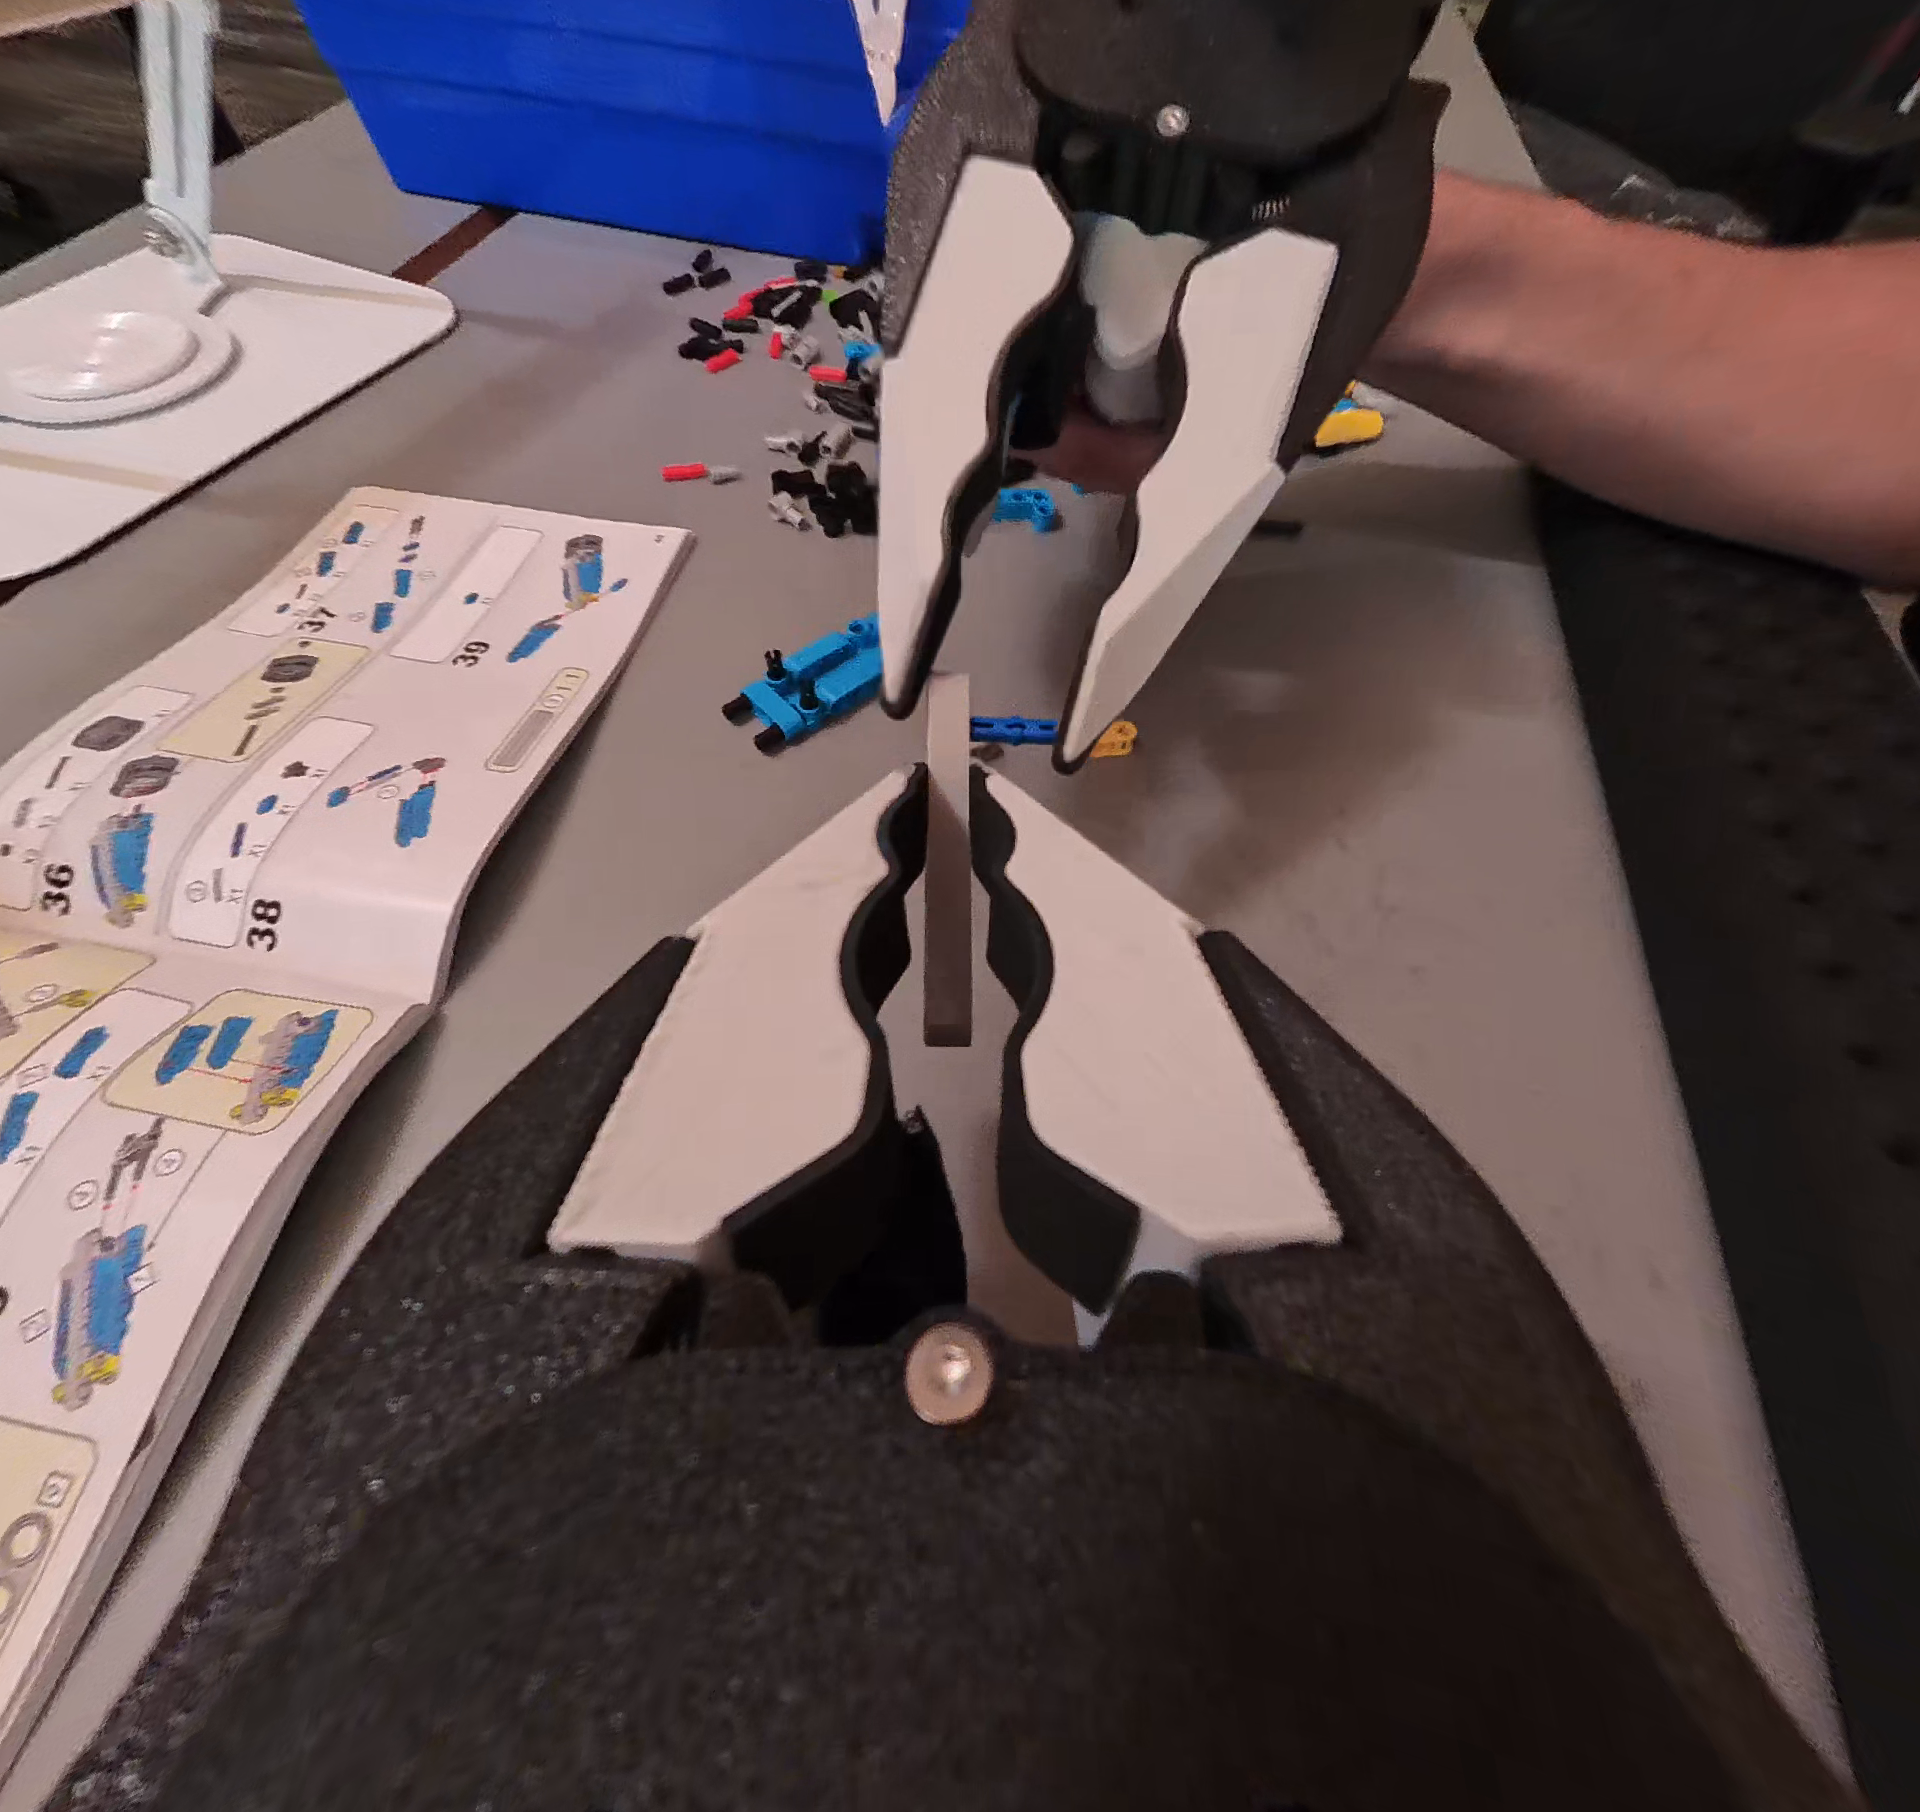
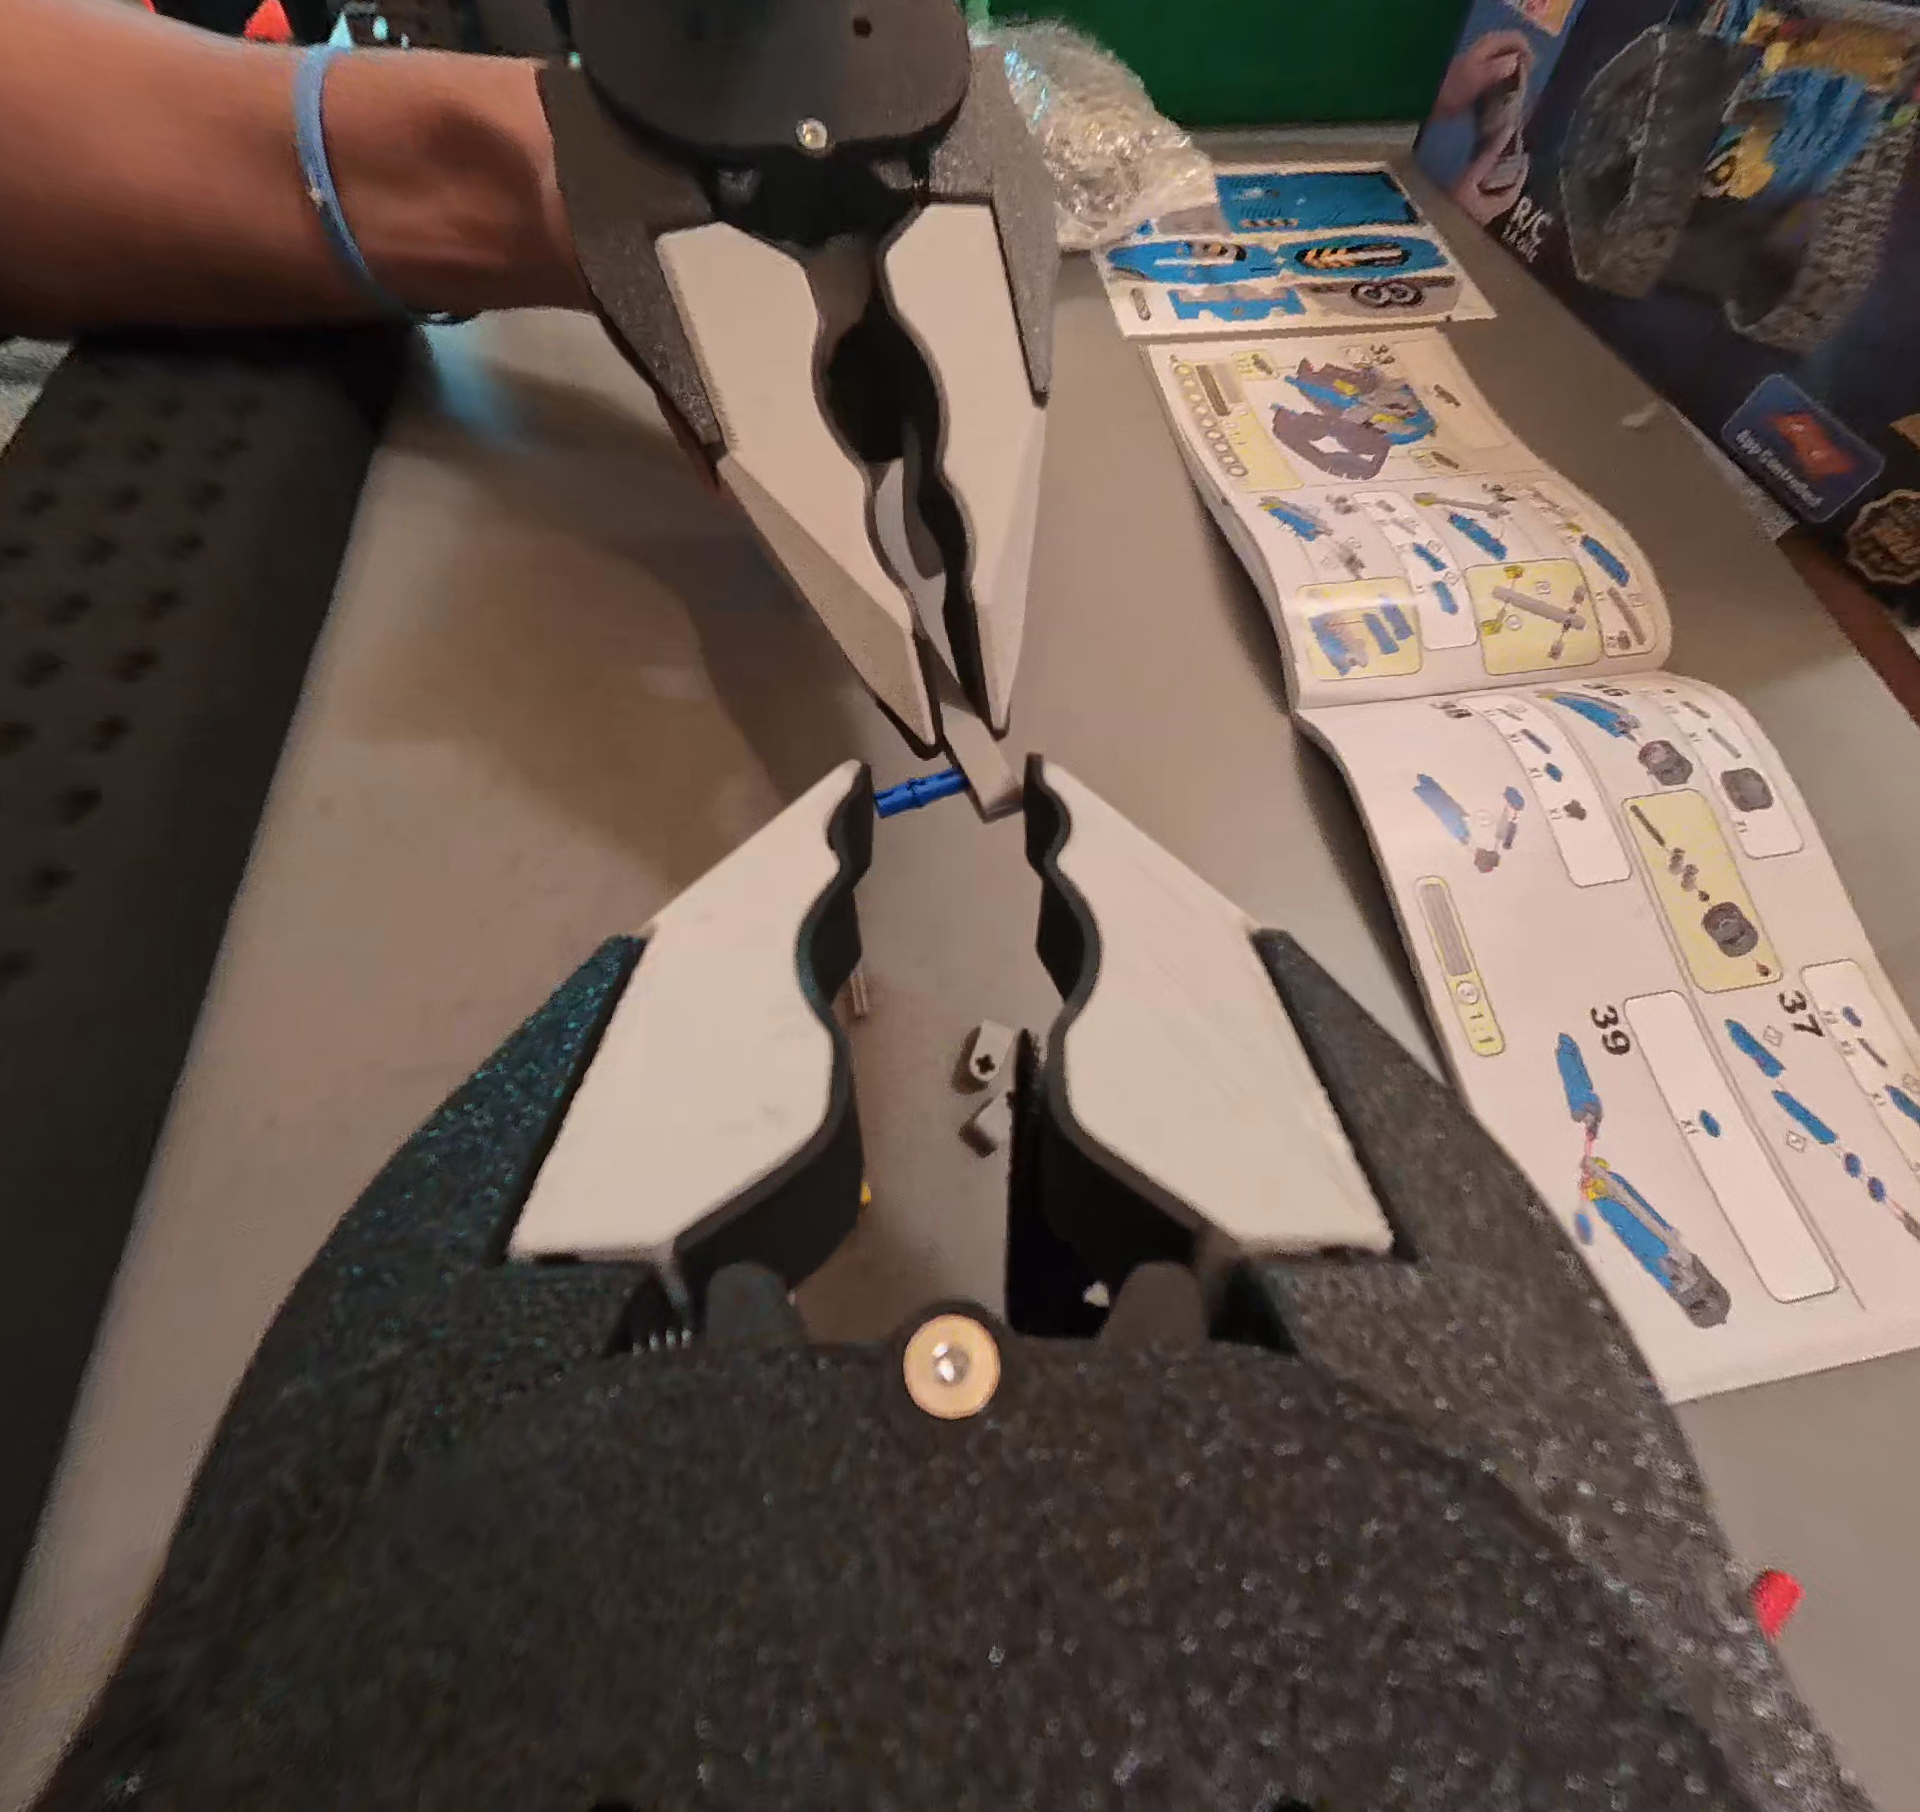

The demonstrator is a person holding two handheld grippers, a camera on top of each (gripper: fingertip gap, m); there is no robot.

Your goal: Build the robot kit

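My left gripper [image 1: 945,780] is shut on a flat grey beam [image 1: 948,889] that stands out past its fingertips. In the right wrist view the left gripper [image 2: 961,718] comes down from the top with the beam [image 2: 992,775] in its tips. A short blue pin [image 2: 920,791] sticks sideways out of the beam's free end; it also shows in the left wrist view [image 1: 1013,726]. My right gripper [image 2: 948,775] is open and empty, its fingertips on either side of the beam's end and the pin. In the left wrist view the right gripper [image 1: 987,728] reaches in from the top.
An open instruction booklet [image 1: 312,775] [image 2: 1507,827] lies on the grey table. Loose small parts [image 1: 800,391], a blue assembly [image 1: 810,682], a blue bin [image 1: 623,100] and a white lamp base [image 1: 156,349] sit beyond. Two grey connectors [image 2: 982,1066], a sticker sheet [image 2: 1299,256] and a box [image 2: 1714,152] are near. Only a small space, under 4 cm, lies between the two pairs of fingers.
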